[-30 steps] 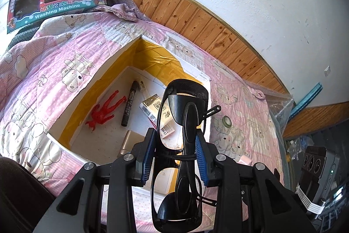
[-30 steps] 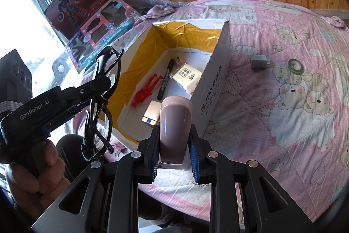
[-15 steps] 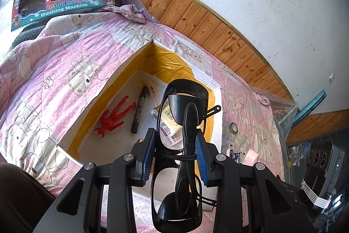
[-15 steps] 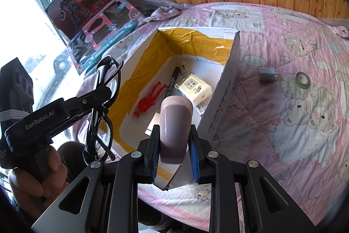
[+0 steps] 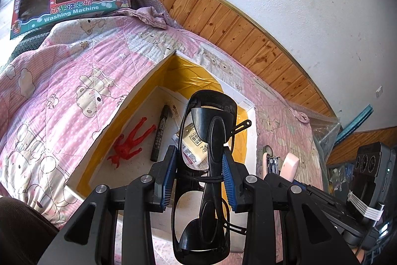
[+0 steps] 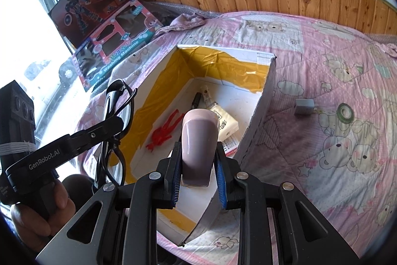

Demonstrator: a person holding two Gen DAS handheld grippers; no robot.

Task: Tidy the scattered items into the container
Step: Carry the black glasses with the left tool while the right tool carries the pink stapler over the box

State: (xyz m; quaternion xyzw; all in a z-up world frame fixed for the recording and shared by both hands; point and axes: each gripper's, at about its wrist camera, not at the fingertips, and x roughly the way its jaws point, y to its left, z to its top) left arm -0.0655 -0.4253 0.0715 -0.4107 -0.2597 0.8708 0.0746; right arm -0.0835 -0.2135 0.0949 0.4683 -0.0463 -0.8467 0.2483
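Over the near end of the yellow-lined box (image 6: 263,101) on a pink quilt (image 6: 322,140), the left gripper (image 5: 198,175) clamps folded black sunglasses (image 5: 211,140), long axis upright, while the right gripper (image 6: 198,175) pinches a mauve case (image 6: 199,143), apparently nearer the box's right wall.

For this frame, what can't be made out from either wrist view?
- Pink object in the right gripper: what it is; the fingers hide its base.
- Box floor, right wrist view: the near part sits behind that object.
- Pack, left wrist view: print too small, crossed by the glasses in the left gripper.
- Small grey item on the quilt: too small to identify.
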